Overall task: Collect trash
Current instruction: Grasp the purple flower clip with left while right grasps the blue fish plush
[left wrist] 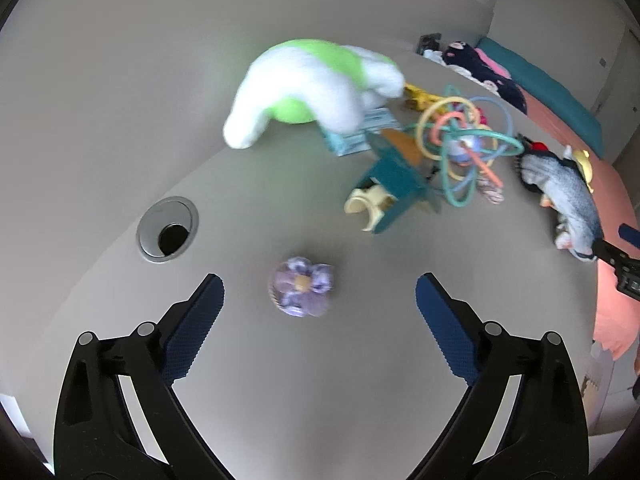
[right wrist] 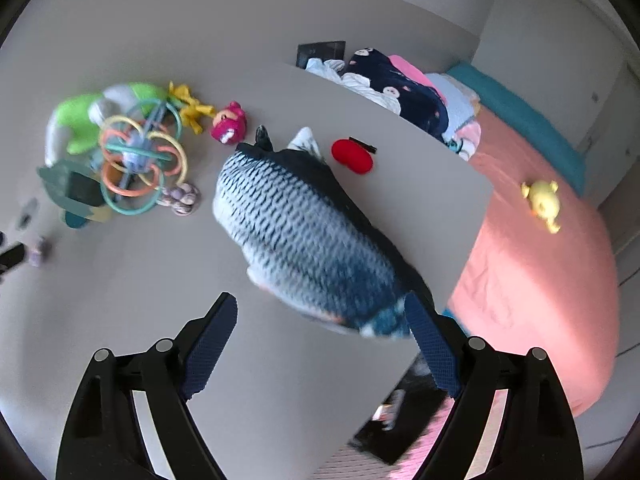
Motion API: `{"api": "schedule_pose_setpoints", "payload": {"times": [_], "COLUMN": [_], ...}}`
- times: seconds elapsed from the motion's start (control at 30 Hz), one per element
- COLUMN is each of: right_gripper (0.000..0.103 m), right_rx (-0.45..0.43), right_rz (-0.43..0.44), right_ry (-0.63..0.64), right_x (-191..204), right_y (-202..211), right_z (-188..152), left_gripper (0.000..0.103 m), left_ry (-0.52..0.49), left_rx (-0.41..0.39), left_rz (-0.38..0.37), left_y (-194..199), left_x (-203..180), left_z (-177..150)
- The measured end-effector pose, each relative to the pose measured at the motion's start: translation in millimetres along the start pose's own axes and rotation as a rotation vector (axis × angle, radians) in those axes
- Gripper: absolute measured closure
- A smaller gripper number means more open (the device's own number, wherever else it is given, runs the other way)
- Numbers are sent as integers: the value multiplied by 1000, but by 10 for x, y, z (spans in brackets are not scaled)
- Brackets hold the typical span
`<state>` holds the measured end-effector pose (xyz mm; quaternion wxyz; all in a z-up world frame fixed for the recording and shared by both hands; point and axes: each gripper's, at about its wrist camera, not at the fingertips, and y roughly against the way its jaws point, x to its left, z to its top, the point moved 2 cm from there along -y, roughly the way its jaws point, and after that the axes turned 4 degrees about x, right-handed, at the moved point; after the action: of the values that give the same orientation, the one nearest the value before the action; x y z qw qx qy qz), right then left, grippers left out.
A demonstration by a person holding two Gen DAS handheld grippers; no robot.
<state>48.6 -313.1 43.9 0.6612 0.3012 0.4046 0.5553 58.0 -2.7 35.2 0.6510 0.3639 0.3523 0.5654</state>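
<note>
My left gripper (left wrist: 320, 292) is open and hovers over the grey table (left wrist: 280, 380). A small purple flower-shaped item (left wrist: 301, 291) lies on the table between its two fingers, apart from both. My right gripper (right wrist: 322, 314) is open above the table's right part. A plush grey-blue fish (right wrist: 304, 240) lies just ahead of it, its near end beside the right finger (right wrist: 430, 344). The fish also shows in the left wrist view (left wrist: 568, 196), with the right gripper's tip at the frame's right edge (left wrist: 616, 258).
A green-white plush (left wrist: 308, 88), a teal box (left wrist: 394, 188), a ring rattle (left wrist: 464, 140), a red item (right wrist: 352, 156) and a pink toy (right wrist: 229, 123) lie on the table. A cable grommet (left wrist: 168, 229) sits at left. A pink bed (right wrist: 540, 280) stands at the right.
</note>
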Motion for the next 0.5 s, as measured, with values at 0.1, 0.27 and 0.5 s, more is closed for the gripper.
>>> {"api": "schedule_pose_setpoints", "payload": {"times": [0.1, 0.27, 0.5], "right_gripper": [27, 44, 73], "right_rx": [16, 56, 94], "right_rz": [-54, -31, 12], "right_ry": [39, 14, -11], "right_x": [70, 29, 15], "right_y": [-150, -331, -439], "right_z": [78, 154, 179], "left_gripper": [13, 19, 49], "left_ry": [10, 34, 26], "left_rx": [15, 57, 111], "left_rz": [4, -14, -18], "left_y": [-79, -265, -449], "left_x": [76, 158, 113], "left_z": [35, 88, 73]}}
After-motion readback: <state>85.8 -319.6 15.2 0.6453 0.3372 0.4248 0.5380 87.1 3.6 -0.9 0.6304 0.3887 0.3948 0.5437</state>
